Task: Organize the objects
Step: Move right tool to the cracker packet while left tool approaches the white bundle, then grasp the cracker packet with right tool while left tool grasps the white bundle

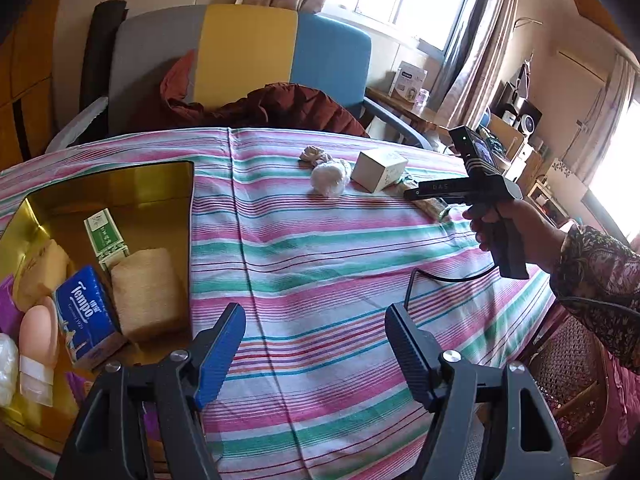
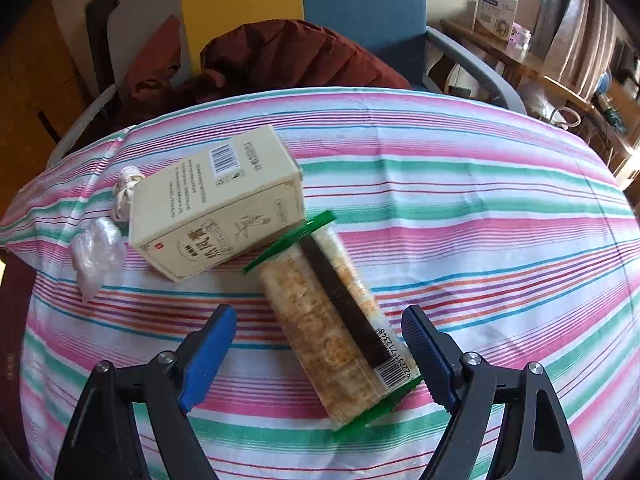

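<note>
Right tool (image 2: 318, 354) spread around clear crinkly snack pack (image 2: 332, 332) | left tool (image 1: 314, 346) spread over striped cloth (image 1: 320, 264)

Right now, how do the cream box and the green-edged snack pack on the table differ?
The cream box is opaque printed card; the snack pack is clear wrap showing its browned contents. The box lies beyond the right gripper; the pack's near end lies between its open jaws. Both lie flat on the striped tablecloth, ends touching, each showing a barcode.
</note>
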{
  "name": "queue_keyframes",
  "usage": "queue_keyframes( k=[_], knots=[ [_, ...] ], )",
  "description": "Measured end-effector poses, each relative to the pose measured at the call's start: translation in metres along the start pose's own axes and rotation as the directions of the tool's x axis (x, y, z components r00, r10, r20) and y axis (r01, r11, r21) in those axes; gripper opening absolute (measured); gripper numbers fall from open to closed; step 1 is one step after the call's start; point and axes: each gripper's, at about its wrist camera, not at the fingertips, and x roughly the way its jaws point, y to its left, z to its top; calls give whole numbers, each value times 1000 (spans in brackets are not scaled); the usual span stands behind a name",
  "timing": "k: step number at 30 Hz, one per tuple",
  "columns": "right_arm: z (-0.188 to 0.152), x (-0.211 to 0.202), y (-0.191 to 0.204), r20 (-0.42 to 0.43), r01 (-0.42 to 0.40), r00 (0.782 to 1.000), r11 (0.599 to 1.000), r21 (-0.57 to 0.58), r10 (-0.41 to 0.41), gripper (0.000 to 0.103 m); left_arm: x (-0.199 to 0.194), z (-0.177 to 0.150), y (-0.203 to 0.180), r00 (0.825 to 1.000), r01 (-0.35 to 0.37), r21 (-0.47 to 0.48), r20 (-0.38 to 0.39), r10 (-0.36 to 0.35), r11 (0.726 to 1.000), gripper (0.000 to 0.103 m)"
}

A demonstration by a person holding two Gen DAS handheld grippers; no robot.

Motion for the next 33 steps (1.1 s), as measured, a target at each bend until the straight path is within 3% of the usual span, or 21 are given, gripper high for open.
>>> queue_keyframes(
  k=[2, 5, 8, 11, 14, 25, 33],
  knots=[
    [-8, -2, 4, 8, -43, 999, 999, 12, 43, 84, 3, 1, -4, 1000, 6, 3, -7, -6, 1000, 73],
    [-17, -2, 5, 47, -23, 999, 997, 73, 20, 83, 9, 4, -7, 1000, 12, 3, -27, -12, 1000, 73],
    [-18, -2, -7, 99, -23, 995, 984, 176, 6, 76, 12, 4, -12, 999, 15, 14, -39, -14, 1000, 73],
    [-16, -2, -9, 120, 11, 992, 978, 206, -36, 60, 16, 6, -15, 999, 6, 30, -47, -4, 1000, 73],
    [-20, -3, -3, 138, 74, 986, 983, 167, -97, 43, 20, 10, -15, 998, 3, 22, -55, -2, 1000, 73],
    [-50, -14, 25, 197, 105, 972, 988, 110, -126, 41, 78, 63, -24, 997, -10, 13, -83, 11, 1000, 73],
    [-53, -12, 30, 209, 101, 971, 991, 93, -119, 41, 153, 114, -41, 986, -97, 151, -122, 116, 984, 73]
  ],
)
